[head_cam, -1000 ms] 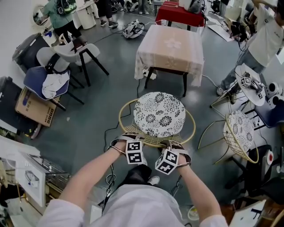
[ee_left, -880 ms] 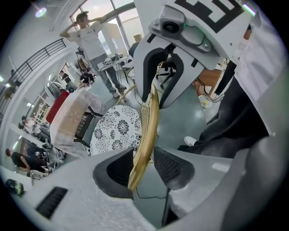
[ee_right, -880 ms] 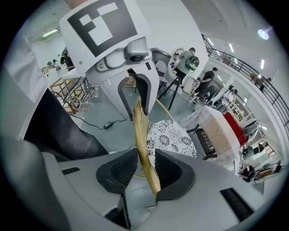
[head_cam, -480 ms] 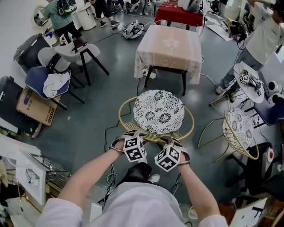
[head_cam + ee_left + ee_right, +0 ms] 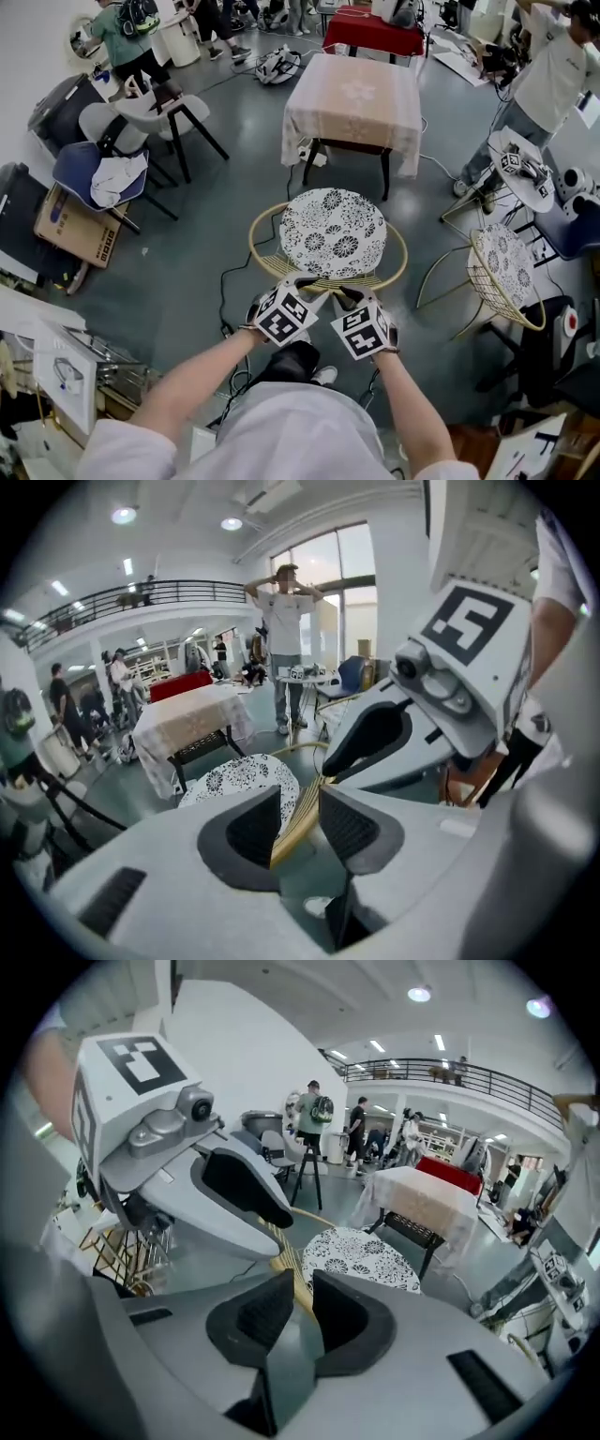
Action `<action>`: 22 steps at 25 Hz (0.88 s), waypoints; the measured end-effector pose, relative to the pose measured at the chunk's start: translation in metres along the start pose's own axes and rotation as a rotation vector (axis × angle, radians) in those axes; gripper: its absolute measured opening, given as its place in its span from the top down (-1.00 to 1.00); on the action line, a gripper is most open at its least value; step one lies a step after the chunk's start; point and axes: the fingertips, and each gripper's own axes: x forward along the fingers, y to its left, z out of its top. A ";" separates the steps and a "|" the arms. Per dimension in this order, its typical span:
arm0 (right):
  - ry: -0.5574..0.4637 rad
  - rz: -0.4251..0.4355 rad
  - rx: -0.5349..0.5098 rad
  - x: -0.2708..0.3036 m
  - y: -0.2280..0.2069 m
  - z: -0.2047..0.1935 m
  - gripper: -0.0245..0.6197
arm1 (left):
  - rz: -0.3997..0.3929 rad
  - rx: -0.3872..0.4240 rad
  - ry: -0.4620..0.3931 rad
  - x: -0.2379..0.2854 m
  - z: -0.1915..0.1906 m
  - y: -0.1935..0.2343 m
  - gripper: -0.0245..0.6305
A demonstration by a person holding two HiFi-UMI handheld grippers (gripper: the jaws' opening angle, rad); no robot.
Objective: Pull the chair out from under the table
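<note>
The chair has a round black-and-white flowered cushion (image 5: 333, 232) inside a gold wire rim (image 5: 265, 265). It stands on the grey floor in front of the cloth-covered table (image 5: 354, 94). Both grippers are at the chair's near rim, side by side and tilted downward. In the left gripper view, the gold rim (image 5: 302, 808) runs between the pads of my left gripper (image 5: 309, 281), which are closed on it. The jaws of my right gripper (image 5: 345, 295) have just been closing. The gold rim (image 5: 298, 1283) is now pinched between its pads.
A second gold wire chair (image 5: 506, 277) stands at the right. White and blue chairs (image 5: 103, 169) and a cardboard box (image 5: 73, 230) are at the left. Cables (image 5: 228, 281) lie on the floor near the chair. A person (image 5: 558, 75) stands at the far right, by a small round table.
Both grippers have lifted a little at the chair's near rim and rolled, so their marker cubes now face up more. The chair stays about where it was.
</note>
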 end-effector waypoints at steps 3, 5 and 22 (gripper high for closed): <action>-0.041 -0.017 0.099 -0.011 0.001 0.002 0.78 | 0.017 -0.133 -0.077 -0.008 0.015 -0.003 0.60; -0.069 -0.028 0.142 -0.017 0.003 0.004 0.80 | 0.028 -0.197 -0.122 -0.013 0.023 -0.007 0.67; -0.296 -0.130 0.332 -0.068 -0.009 0.035 0.92 | 0.159 -0.384 -0.257 -0.041 0.056 -0.019 0.91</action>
